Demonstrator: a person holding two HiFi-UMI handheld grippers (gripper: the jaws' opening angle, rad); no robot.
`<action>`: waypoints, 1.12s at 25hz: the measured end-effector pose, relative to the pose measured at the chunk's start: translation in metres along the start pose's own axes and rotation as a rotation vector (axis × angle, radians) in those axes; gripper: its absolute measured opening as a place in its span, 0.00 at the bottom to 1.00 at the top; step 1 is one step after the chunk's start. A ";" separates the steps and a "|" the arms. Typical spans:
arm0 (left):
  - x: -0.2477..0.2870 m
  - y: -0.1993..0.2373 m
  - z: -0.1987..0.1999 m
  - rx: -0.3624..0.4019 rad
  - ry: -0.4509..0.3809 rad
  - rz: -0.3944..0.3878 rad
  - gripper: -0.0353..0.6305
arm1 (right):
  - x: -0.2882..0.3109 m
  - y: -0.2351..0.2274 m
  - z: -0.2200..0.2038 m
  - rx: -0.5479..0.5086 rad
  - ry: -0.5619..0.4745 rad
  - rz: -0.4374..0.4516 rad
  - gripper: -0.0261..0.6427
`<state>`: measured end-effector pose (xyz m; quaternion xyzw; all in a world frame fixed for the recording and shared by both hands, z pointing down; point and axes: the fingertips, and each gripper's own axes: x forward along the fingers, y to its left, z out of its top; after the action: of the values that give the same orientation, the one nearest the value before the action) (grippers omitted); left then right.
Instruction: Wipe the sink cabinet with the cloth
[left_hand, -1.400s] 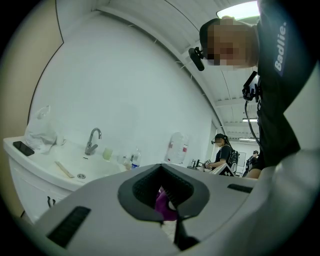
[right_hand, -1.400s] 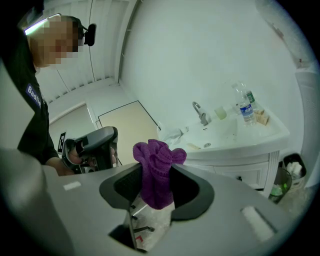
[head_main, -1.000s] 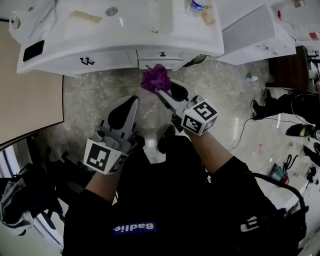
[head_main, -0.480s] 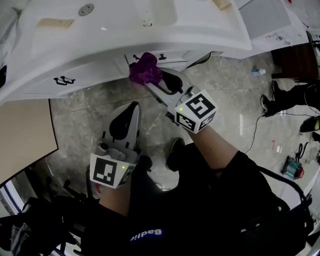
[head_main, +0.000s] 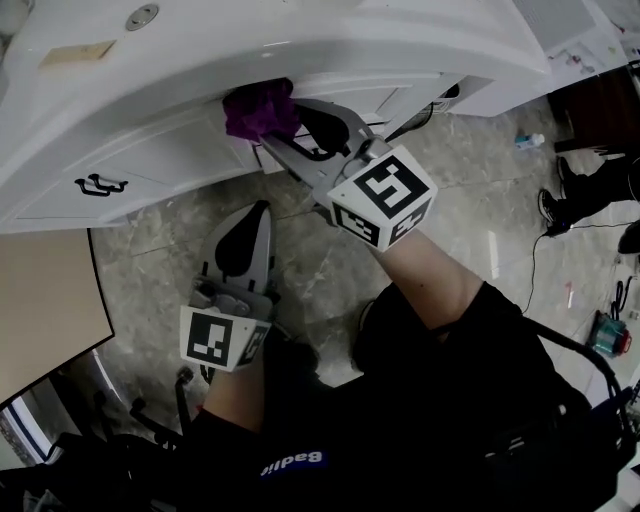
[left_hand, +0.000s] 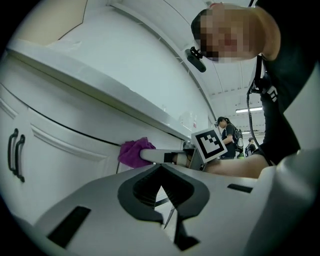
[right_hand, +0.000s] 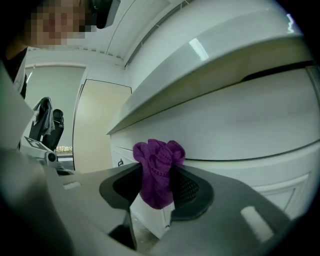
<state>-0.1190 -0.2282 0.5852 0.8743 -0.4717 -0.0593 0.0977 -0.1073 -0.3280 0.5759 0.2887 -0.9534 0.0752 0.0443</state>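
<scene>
- The right gripper (head_main: 280, 128) now sits higher and further forward, tucked under the overhanging countertop (head_main: 330, 45); a second ago it hung over the floor, short of the cabinet.
- The purple cloth (head_main: 258, 110) in its jaws now presses against the sink cabinet (head_main: 160, 160) front, where before it was clear of it.
- The head view now leans in closer, so the countertop fills the top of the frame.

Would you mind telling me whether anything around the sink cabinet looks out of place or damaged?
Nothing looks damaged or spilled. The purple cloth is bunched in the right gripper at the white cabinet front; the left gripper hangs shut. A small item lies on the floor.
</scene>
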 end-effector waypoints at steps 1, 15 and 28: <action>0.001 0.003 -0.008 0.004 -0.001 -0.001 0.06 | 0.003 -0.001 -0.005 -0.009 -0.005 -0.001 0.27; -0.006 0.030 -0.075 0.018 -0.016 0.040 0.06 | 0.030 -0.021 -0.135 -0.051 0.113 -0.041 0.27; -0.019 0.012 -0.106 -0.009 0.028 -0.025 0.06 | -0.005 -0.013 -0.109 -0.046 0.070 -0.004 0.27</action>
<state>-0.1186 -0.2064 0.6915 0.8804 -0.4590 -0.0505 0.1077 -0.0912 -0.3171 0.6844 0.2868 -0.9522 0.0633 0.0844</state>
